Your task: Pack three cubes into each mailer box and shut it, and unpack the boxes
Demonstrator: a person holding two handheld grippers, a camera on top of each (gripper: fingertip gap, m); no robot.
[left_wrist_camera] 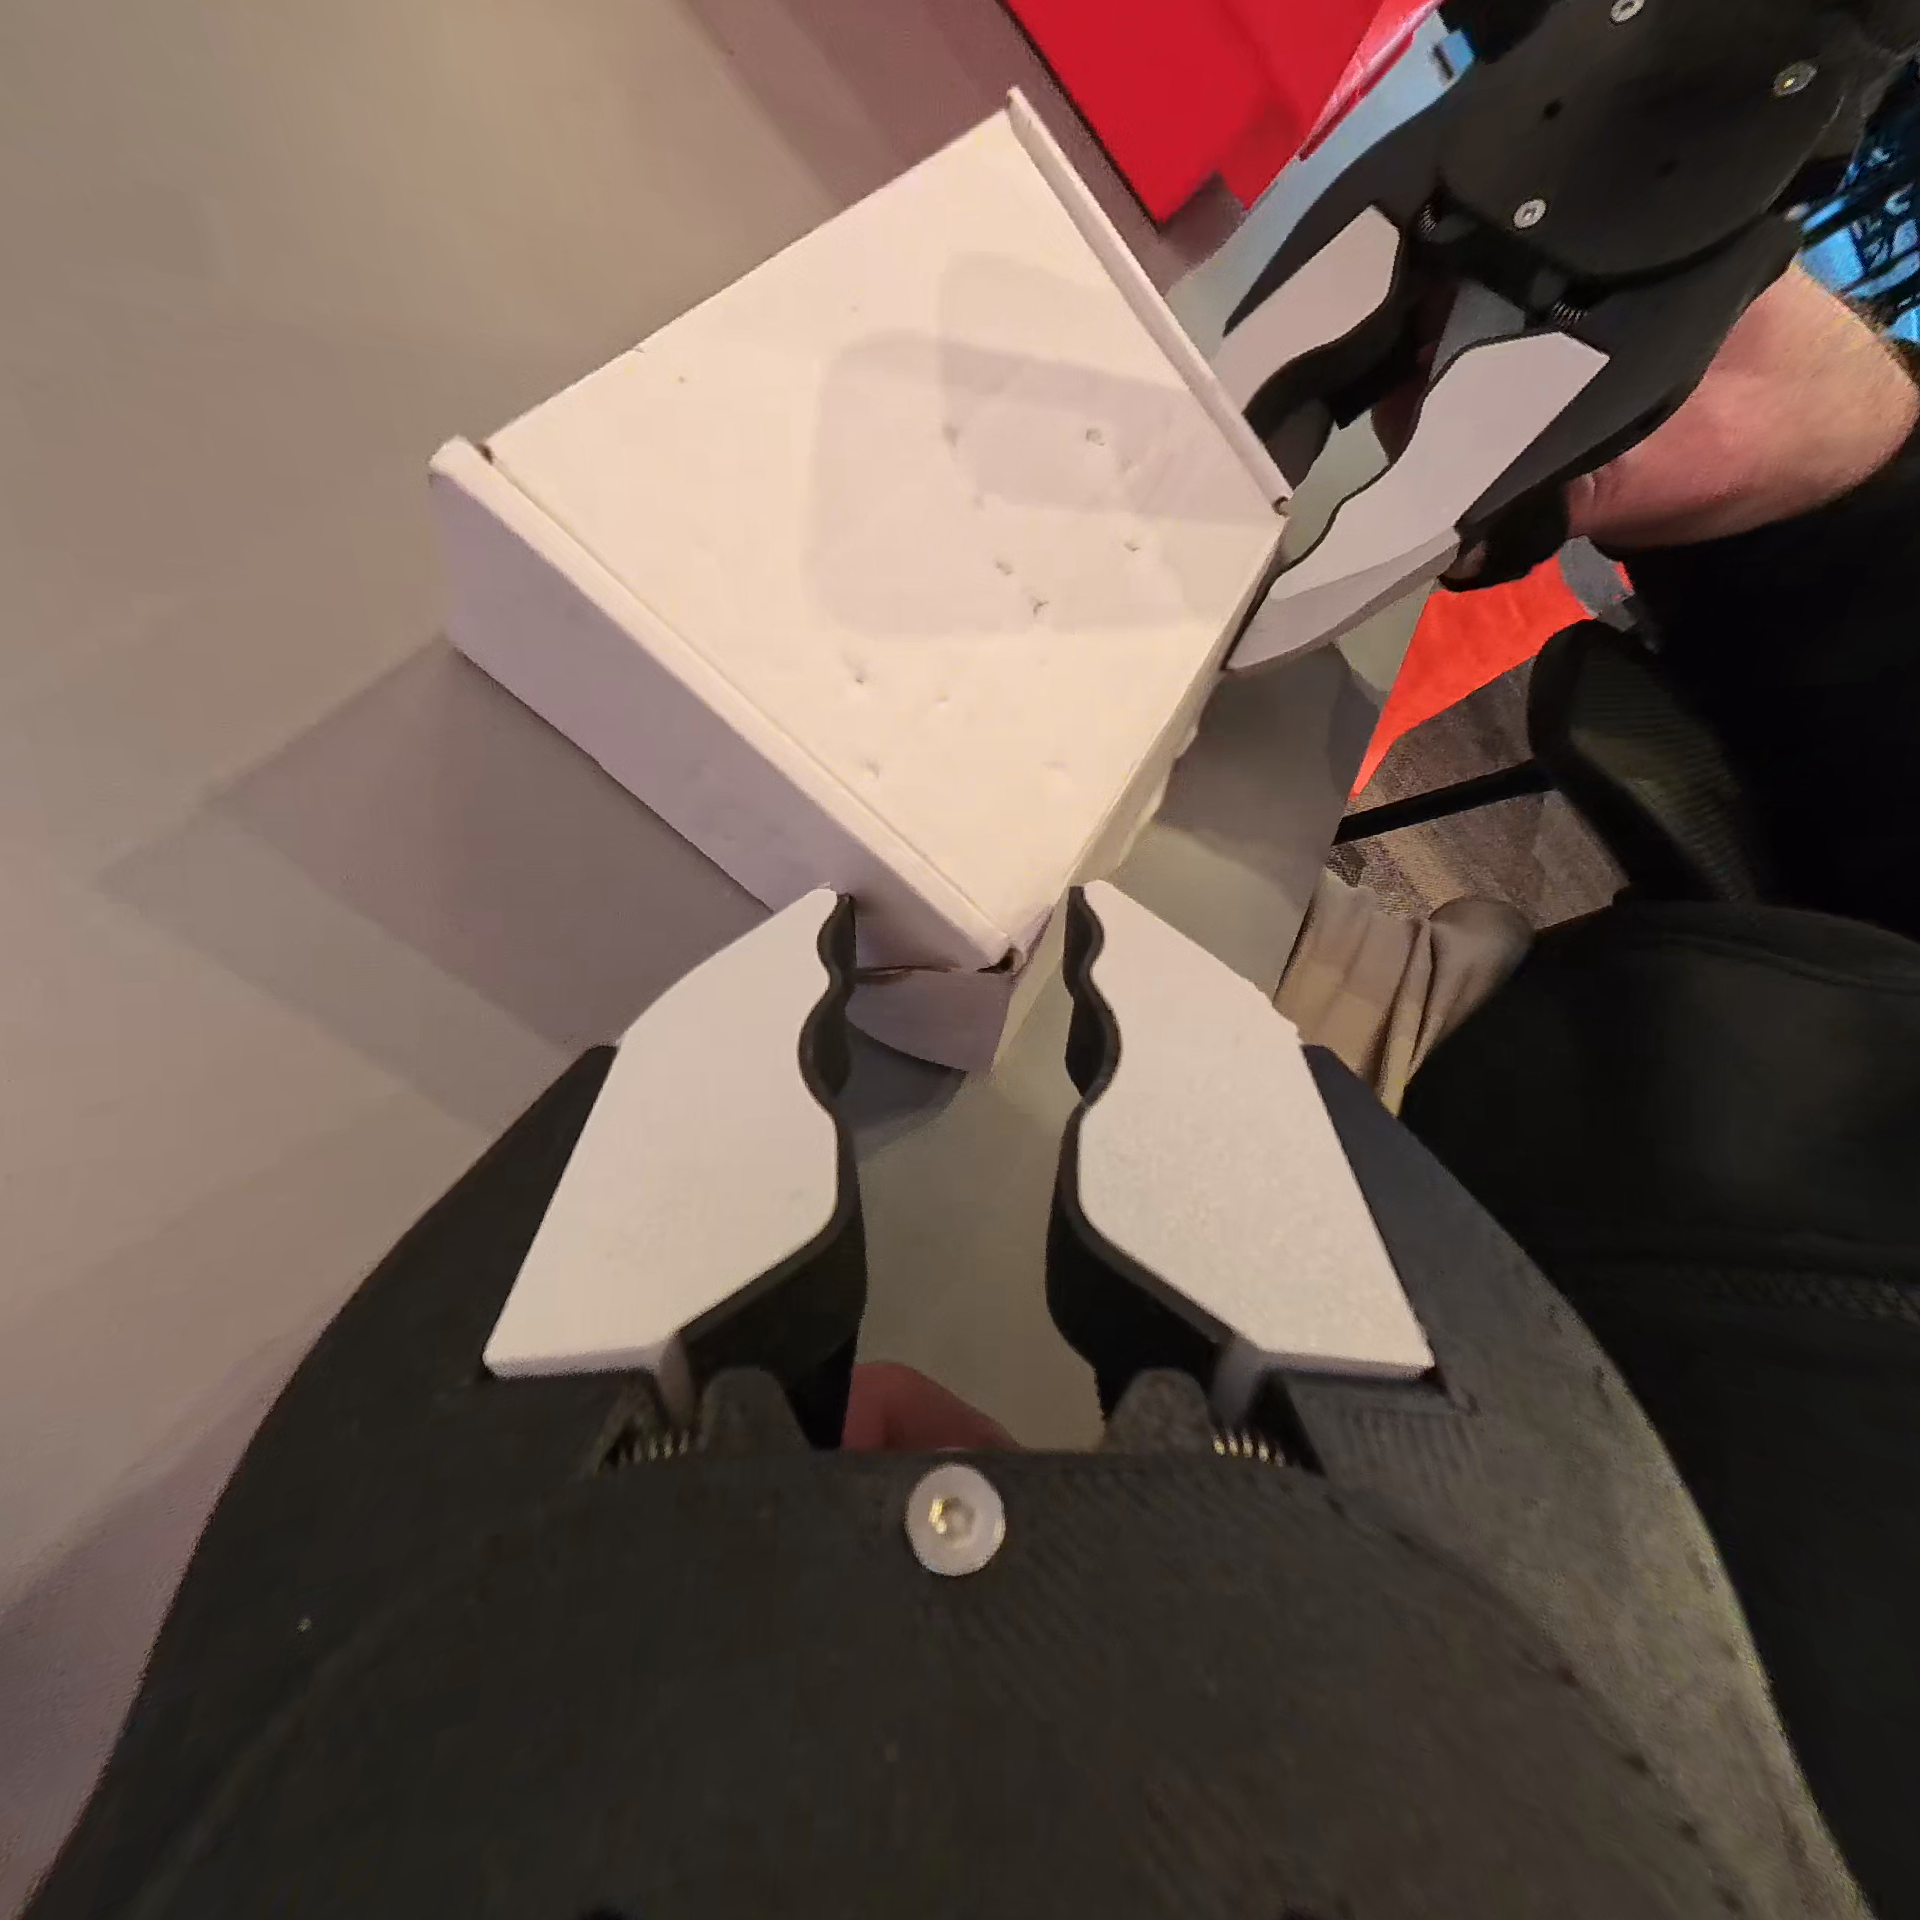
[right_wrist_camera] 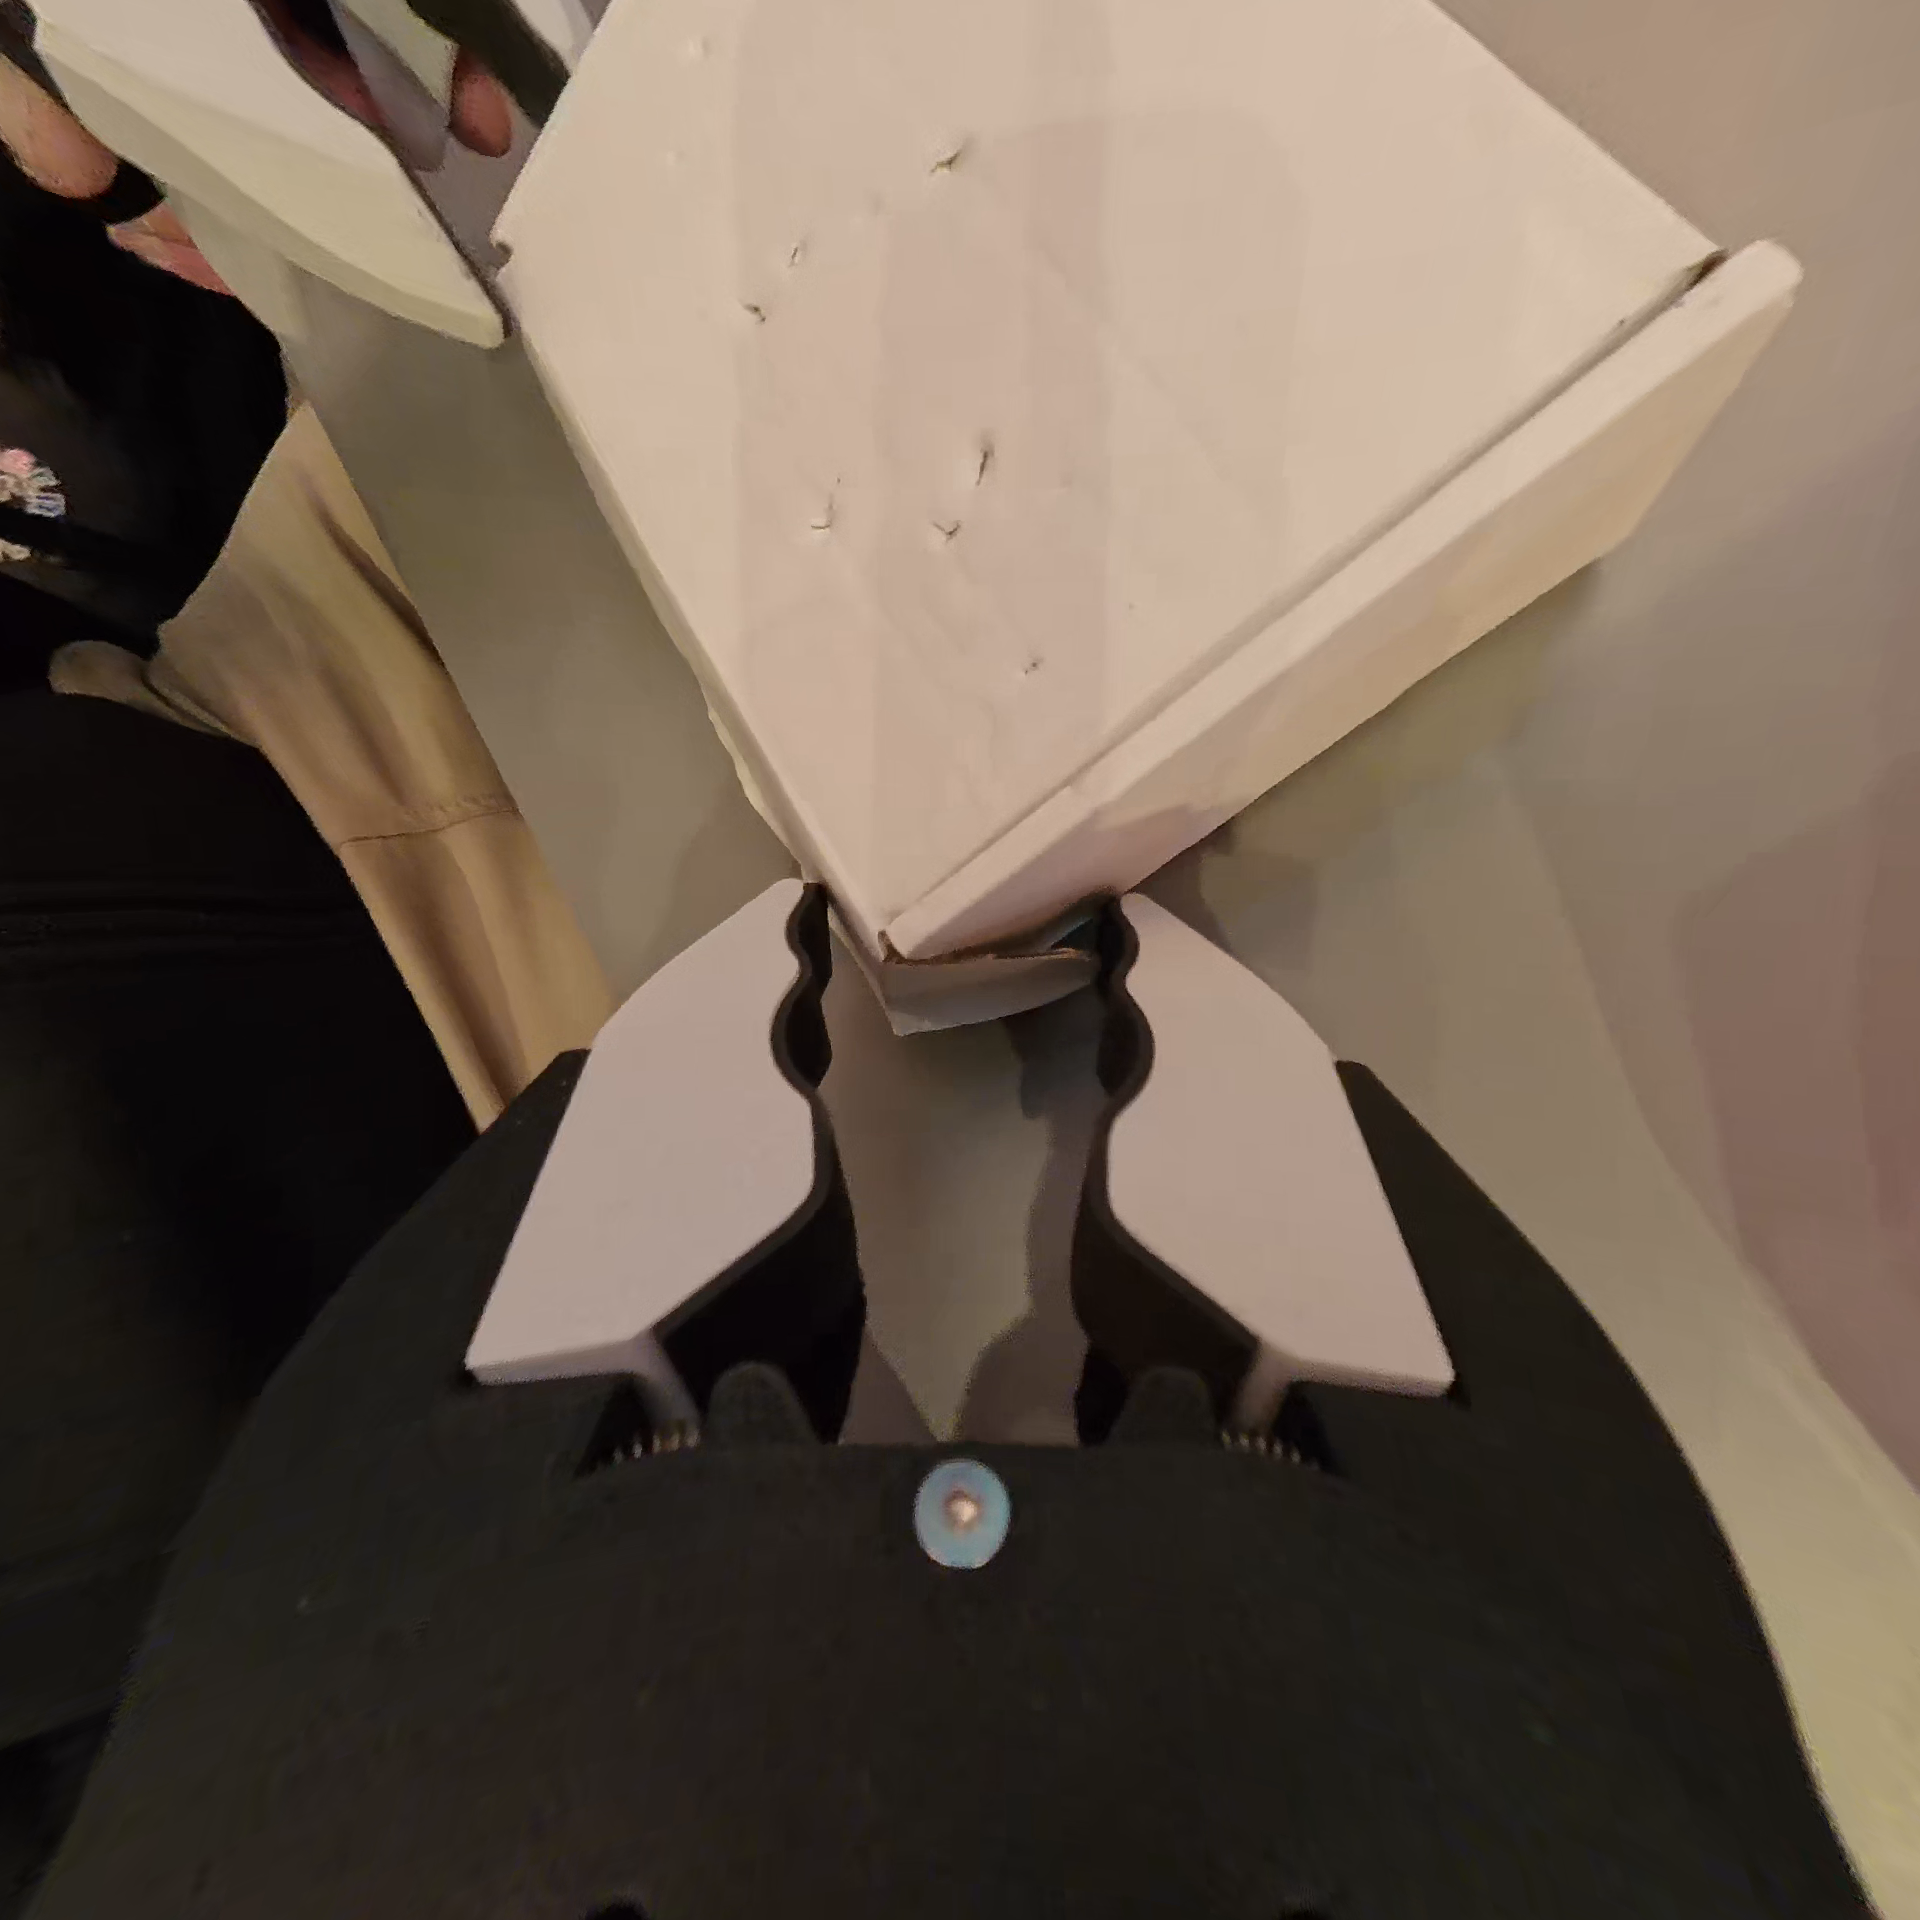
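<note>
left wrist view: grey table bears a shut white mailer box near its edge. left gripper and right gripper each straddle a box corner, jaws parted, not clamped.

White mailer box, grey table, red bin

Both mounted behind own fingers, looking down, very close, at opposite corners of one shared white mailer box on table.
</note>
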